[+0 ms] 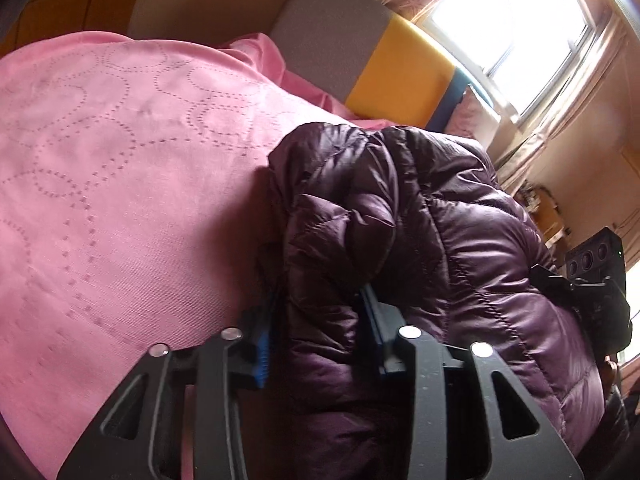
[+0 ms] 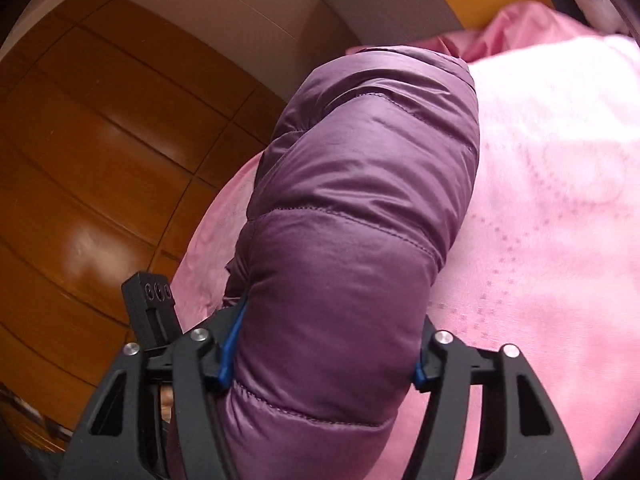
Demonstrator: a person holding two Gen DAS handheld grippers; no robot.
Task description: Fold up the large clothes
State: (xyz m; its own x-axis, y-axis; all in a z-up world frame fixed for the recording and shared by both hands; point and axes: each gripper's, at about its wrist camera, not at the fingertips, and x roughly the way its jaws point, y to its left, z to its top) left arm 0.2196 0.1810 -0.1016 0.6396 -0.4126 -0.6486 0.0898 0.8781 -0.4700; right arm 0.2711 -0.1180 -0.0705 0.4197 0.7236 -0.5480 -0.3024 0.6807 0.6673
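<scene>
A bedroom with a bright window (image 1: pixel 516 20) and pinkish curtains (image 1: pixel 576 120) at the far side; a bed is covered with a pink bedspread (image 1: pixel 120 160) stitched in dotted circles, and a grey, yellow and blue headboard (image 1: pixel 380 52) stands behind it. In the right wrist view a brown wooden floor (image 2: pixel 92 152) runs beside the bed.

A dark purple quilted puffer jacket (image 1: pixel 420 220) is bunched up over the bedspread, toward the window side of the bed in the left wrist view. The left hand-held gripper (image 1: pixel 320 332) is clamped on a thick fold of the jacket, blue pads pressing into the fabric from both sides. The right hand-held gripper (image 2: pixel 320 364) is clamped on another padded roll of the same jacket (image 2: pixel 352 200), which bulges out between its fingers and stretches forward over the edge of the bed. Each view also catches the small black camera block of the other hand-held gripper at its edge.
</scene>
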